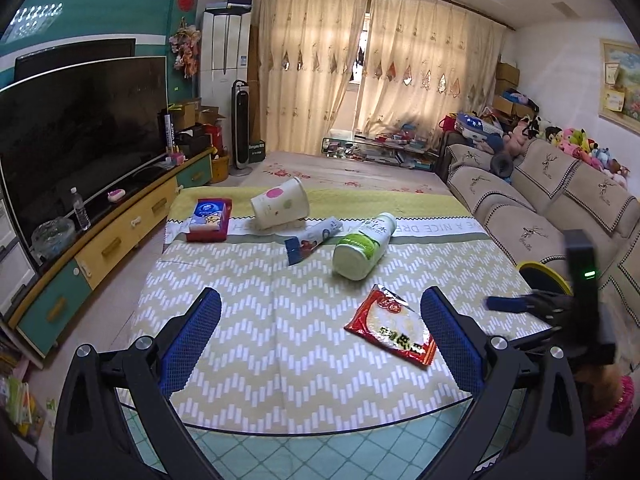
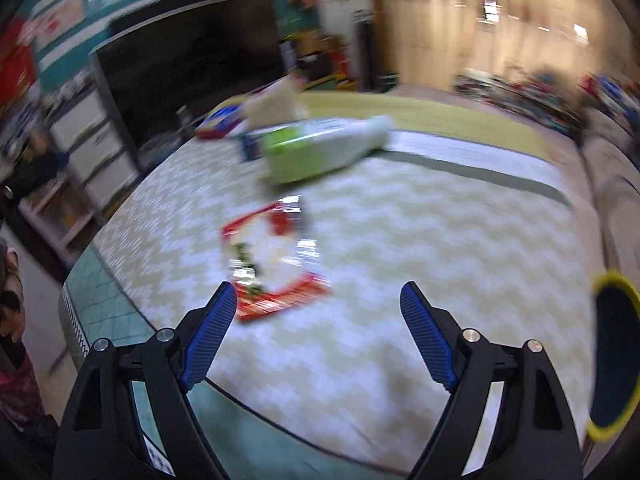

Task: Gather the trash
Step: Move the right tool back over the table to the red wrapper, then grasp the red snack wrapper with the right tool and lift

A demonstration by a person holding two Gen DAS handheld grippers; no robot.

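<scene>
A low table (image 1: 248, 320) covered with a green and white zigzag cloth fills the middle of both views, with a beige sofa (image 1: 540, 208) along its right side and a dark television (image 1: 80, 128) on a cabinet to its left. A bin with a yellow rim (image 2: 614, 356) stands off the table's right edge, near the right claw. On the cloth, from the biggest piece of trash down: a paper cup (image 1: 280, 202) lies tipped on its side at the far end, a white and green bottle (image 1: 364, 246) lies on its side near the middle, a red snack wrapper (image 1: 394, 326) lies flat on the near part, and a small rolled blue and white wrapper (image 1: 314, 240) lies between cup and bottle. A red box of tissues (image 1: 210, 218) sits at the far left. The left claw (image 1: 320, 312) hangs over the near edge with its blue fingers spread wide and nothing between them; the red snack wrapper lies just inside its right finger. The right claw (image 2: 316, 308) is also spread wide and empty, and in its blurred view the red wrapper lies just ahead of its left finger, with the bottle farther beyond.
</scene>
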